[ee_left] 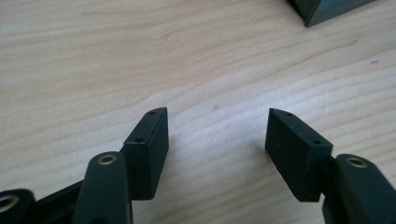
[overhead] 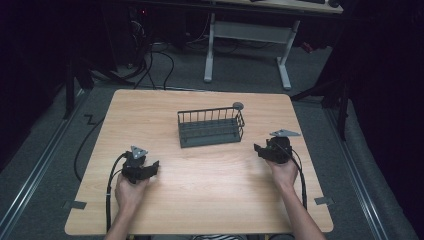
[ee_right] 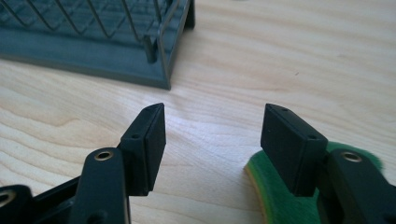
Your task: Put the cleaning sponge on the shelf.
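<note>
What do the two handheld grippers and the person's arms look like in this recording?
The left gripper and the right gripper are black, each with two flat rectangular jaw pads fixed by small screws and brass-coloured pivot rivets. A grey three-cornered plate tops each, and a black cable trails back. The forearms are bare, with no sleeves.

A square light-wood tabletop [overhead: 200, 200] with rounded corners stands on a grey carpeted floor [overhead: 245, 75]; a small round grey disc [overhead: 238, 105] lies on the tabletop towards its far edge; beyond the table stands a desk with white metal legs [overhead: 209, 55]; black cables [overhead: 162, 67] trail across the floor at far left; grey tape patches [overhead: 75, 204] lie just beside the near corners; a metal floor rail [overhead: 40, 165] runs along the left.
</note>
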A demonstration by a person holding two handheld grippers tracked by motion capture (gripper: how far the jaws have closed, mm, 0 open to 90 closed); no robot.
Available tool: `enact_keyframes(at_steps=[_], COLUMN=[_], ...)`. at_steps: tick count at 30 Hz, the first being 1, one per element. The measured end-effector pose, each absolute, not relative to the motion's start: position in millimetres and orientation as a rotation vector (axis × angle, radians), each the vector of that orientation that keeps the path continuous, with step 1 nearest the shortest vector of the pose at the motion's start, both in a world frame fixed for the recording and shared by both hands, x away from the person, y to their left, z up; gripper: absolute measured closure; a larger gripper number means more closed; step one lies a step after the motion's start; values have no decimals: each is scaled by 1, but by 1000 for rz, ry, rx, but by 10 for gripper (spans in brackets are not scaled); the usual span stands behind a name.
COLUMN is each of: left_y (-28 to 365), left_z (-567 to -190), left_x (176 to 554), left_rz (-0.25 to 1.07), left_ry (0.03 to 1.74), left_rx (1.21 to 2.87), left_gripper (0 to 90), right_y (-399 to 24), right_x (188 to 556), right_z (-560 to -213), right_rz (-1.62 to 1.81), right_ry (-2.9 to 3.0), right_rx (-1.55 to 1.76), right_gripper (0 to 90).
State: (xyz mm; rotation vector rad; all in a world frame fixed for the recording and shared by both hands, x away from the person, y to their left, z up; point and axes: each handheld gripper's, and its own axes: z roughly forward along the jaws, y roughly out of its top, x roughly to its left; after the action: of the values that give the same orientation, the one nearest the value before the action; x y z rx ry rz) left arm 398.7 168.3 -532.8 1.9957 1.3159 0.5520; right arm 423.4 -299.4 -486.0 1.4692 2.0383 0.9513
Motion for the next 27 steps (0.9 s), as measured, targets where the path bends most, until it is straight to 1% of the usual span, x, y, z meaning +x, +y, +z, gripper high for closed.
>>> enact_keyframes(at_steps=[3, 9, 15, 27], left_y=[173, 177, 179, 178], left_z=[-536, -536, -536, -536], left_x=[394, 388, 389, 389], left_rz=[556, 548, 535, 540], left_ry=[1317, 1329, 1338, 1335], left_rx=[1953, 1942, 1923, 1932], left_gripper=[393, 357, 354, 349], right_y=[-305, -320, -346, -365], right_x=[416, 400, 390, 391], right_z=[-486, -490, -491, -493], right_rz=[952, 906, 856, 811], right_ry=[2040, 2034, 2007, 2012], right_rx=[1475, 1469, 1524, 1563], right_gripper=[394, 395, 356, 288])
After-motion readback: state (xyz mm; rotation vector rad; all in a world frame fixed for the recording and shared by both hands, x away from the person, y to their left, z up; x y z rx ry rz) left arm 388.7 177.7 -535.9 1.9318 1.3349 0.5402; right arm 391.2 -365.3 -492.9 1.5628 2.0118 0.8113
